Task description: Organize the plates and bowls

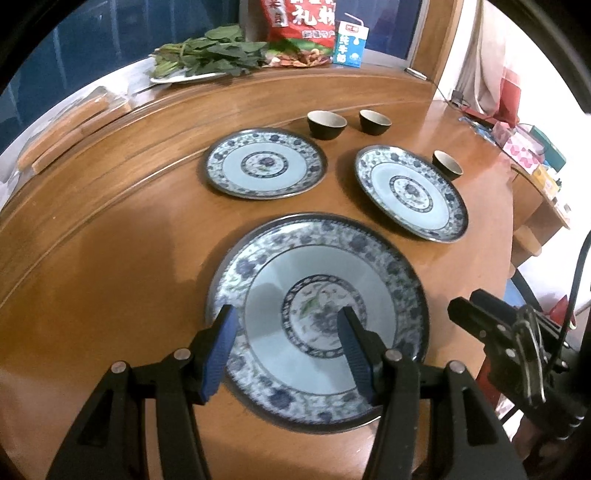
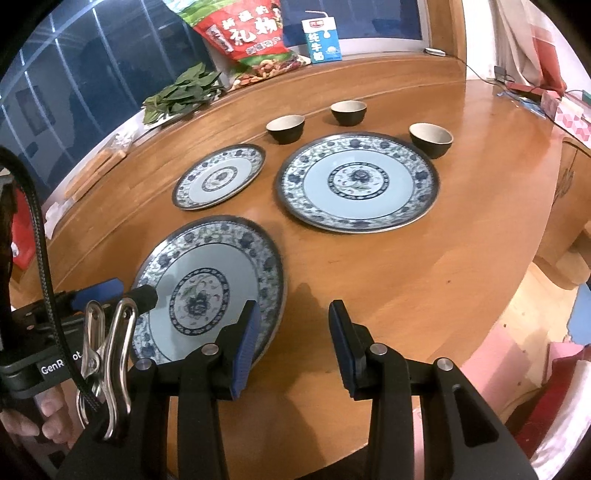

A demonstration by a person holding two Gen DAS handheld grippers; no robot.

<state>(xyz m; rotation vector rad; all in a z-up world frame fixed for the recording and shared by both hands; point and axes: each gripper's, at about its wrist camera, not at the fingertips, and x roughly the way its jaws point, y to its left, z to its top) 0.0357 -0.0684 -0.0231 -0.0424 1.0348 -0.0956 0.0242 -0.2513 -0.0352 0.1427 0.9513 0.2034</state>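
Observation:
Three blue-and-white patterned plates lie flat on the wooden table. The near plate (image 1: 317,317) (image 2: 210,288) is under my left gripper (image 1: 288,314), which is open and hovers over it with nothing held. The far left plate (image 1: 264,162) (image 2: 219,177) and the right plate (image 1: 410,192) (image 2: 358,181) lie behind. Three small dark bowls stand upright past the plates: one (image 1: 327,124) (image 2: 285,128), another (image 1: 375,122) (image 2: 348,112), and a third (image 1: 447,164) (image 2: 431,139) next to the right plate. My right gripper (image 2: 291,314) is open and empty, over bare table beside the near plate's right edge.
A raised wooden ledge (image 1: 258,85) runs along the back with a plate of leafy greens (image 1: 207,55) (image 2: 181,94), a red snack bag (image 1: 299,26) (image 2: 247,33) and a milk carton (image 1: 351,44) (image 2: 321,38). The table edge curves at right, with clutter (image 1: 524,144) beyond.

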